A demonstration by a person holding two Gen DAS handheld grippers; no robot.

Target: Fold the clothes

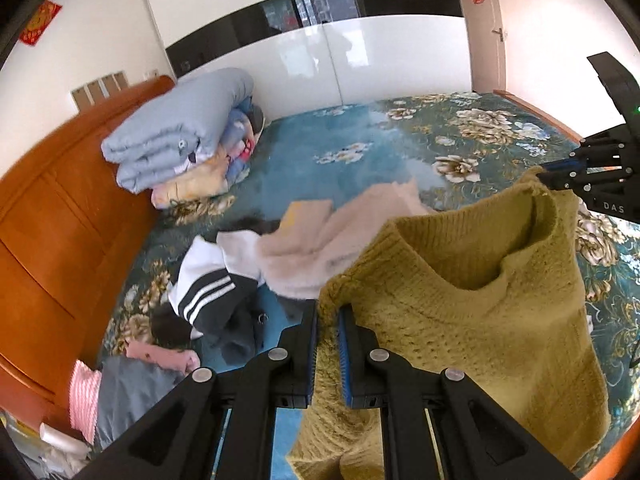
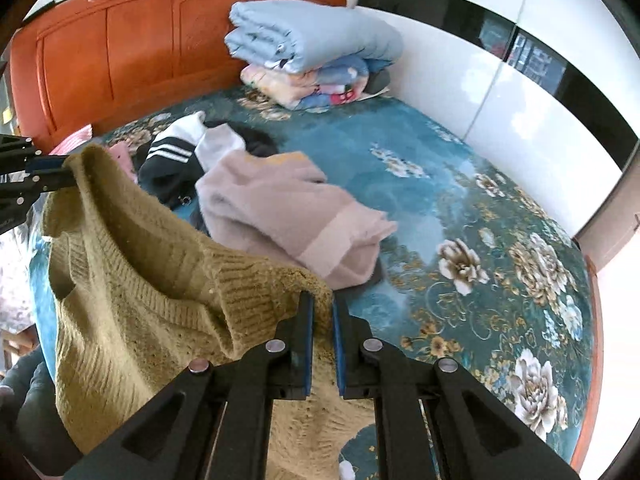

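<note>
An olive-green knitted sweater (image 1: 472,304) (image 2: 132,312) hangs in the air above the bed, stretched between both grippers by its shoulders, neckline sagging between them. My left gripper (image 1: 328,312) is shut on one shoulder of it; the same gripper shows at the left edge of the right wrist view (image 2: 66,170). My right gripper (image 2: 322,300) is shut on the other shoulder, and appears at the right of the left wrist view (image 1: 546,178). The sweater's lower part drops out of sight below the fingers.
A pale pink fleece garment (image 2: 280,212) (image 1: 320,248) lies on the teal floral bedspread (image 2: 460,208), with a black-and-white striped jacket (image 1: 208,296) behind it. Folded quilts (image 2: 312,40) are stacked by the orange headboard (image 2: 120,48). A white wardrobe (image 1: 360,56) borders the bed.
</note>
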